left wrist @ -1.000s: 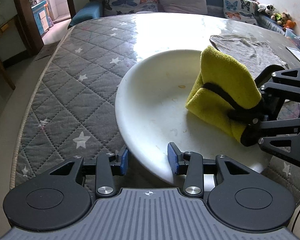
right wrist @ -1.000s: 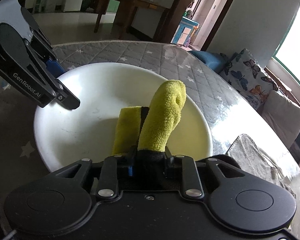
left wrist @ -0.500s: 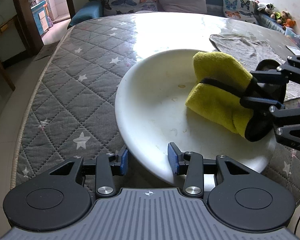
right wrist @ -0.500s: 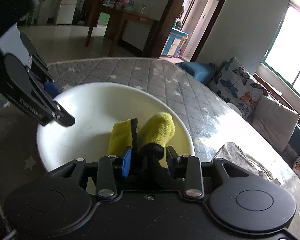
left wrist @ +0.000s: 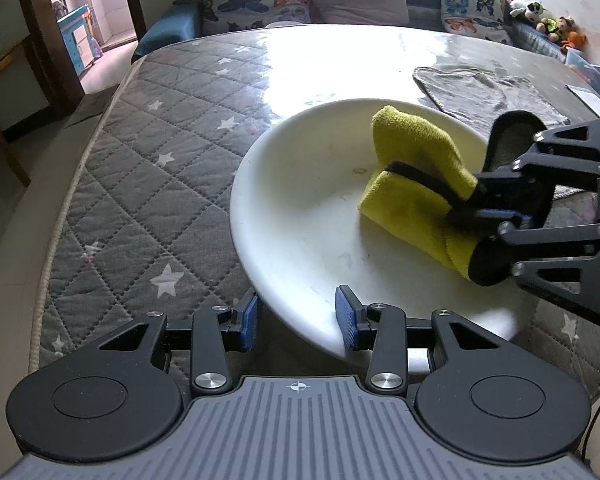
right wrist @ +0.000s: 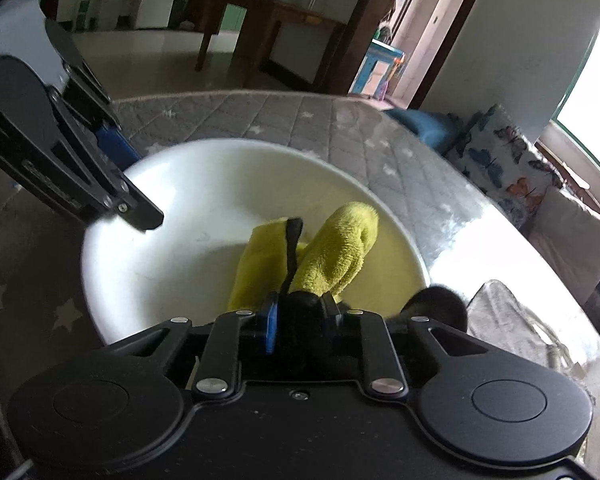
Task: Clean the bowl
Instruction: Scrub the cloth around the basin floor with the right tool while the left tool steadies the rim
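Bowl (left wrist: 300, 216), white and wide, sits upright on our quilted star-patterned table (left wrist: 148, 184), mouth up, with no long axis we can tell. Our left gripper (left wrist: 296, 316) has its blue pads parted around the near rim. Our right gripper (right wrist: 300, 316) is clenched on a folded yellow cloth (left wrist: 412, 184) whose length runs from the bowl's right side toward its centre, resting inside.

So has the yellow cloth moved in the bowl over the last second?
Yes. In the left wrist view the yellow cloth has rocked and shifted slightly, staying near the small stain in the bowl, clamped in the right hand-held gripper.
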`<action>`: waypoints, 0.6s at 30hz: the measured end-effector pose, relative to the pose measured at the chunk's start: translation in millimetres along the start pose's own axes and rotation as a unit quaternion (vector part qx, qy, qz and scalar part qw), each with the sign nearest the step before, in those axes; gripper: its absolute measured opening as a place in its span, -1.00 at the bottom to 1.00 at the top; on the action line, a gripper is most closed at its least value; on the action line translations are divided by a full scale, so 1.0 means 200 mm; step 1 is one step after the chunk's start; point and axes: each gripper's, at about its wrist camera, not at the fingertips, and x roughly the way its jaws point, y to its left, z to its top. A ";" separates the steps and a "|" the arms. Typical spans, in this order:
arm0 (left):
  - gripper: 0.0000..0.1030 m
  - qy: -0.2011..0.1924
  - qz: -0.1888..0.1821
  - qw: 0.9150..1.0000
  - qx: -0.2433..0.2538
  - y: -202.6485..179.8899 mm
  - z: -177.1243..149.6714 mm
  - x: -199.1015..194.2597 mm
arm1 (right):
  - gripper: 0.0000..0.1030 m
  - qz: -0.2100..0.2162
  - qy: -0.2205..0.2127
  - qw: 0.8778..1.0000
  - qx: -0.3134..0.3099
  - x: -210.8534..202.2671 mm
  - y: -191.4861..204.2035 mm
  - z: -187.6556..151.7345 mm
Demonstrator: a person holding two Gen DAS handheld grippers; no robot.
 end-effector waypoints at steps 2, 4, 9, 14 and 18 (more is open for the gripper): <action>-0.19 -0.001 -0.002 1.000 -0.001 0.00 0.00 0.00 | -0.57 0.001 0.003 1.000 0.002 0.02 0.00 0.00; -0.19 -0.002 -0.003 1.000 -0.001 0.00 -0.01 0.00 | -0.57 0.000 0.004 1.000 0.000 0.03 0.00 0.01; -0.18 -0.003 -0.008 1.000 -0.005 0.01 -0.01 0.02 | -0.55 0.001 0.009 1.000 0.008 0.08 -0.02 0.04; -0.16 -0.003 -0.012 1.000 -0.007 0.01 -0.01 0.03 | -0.53 -0.001 0.009 1.000 0.007 0.12 -0.02 0.07; -0.14 -0.003 -0.014 1.000 -0.007 0.01 -0.01 0.04 | -0.53 0.000 0.007 1.000 0.007 0.14 -0.02 0.09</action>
